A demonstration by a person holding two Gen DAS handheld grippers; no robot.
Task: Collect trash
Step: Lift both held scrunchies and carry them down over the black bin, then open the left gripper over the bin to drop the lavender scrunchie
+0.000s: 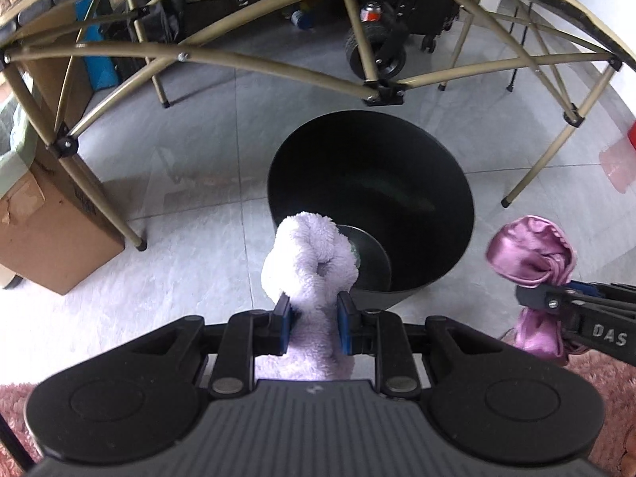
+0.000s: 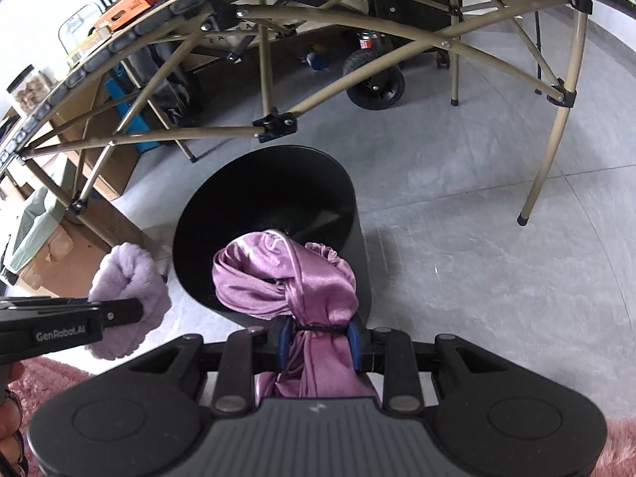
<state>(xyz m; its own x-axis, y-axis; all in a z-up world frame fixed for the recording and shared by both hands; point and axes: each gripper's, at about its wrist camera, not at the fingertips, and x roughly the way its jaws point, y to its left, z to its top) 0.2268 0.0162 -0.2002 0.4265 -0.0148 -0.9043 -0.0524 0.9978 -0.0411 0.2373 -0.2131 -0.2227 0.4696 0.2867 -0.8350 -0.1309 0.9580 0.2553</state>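
Left claw (image 1: 314,312) clamps a fluffy lilac fabric loop (image 1: 310,262), right claw (image 2: 320,336) a shiny purple satin bundle (image 2: 286,278); released short of the round black bin (image 1: 397,183) ahead, either may drape its rim.

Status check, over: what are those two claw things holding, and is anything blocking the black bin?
Left gripper shut on fluffy lilac cloth. Right gripper shut on purple satin bundle. Black bin just ahead, mouth unobstructed.
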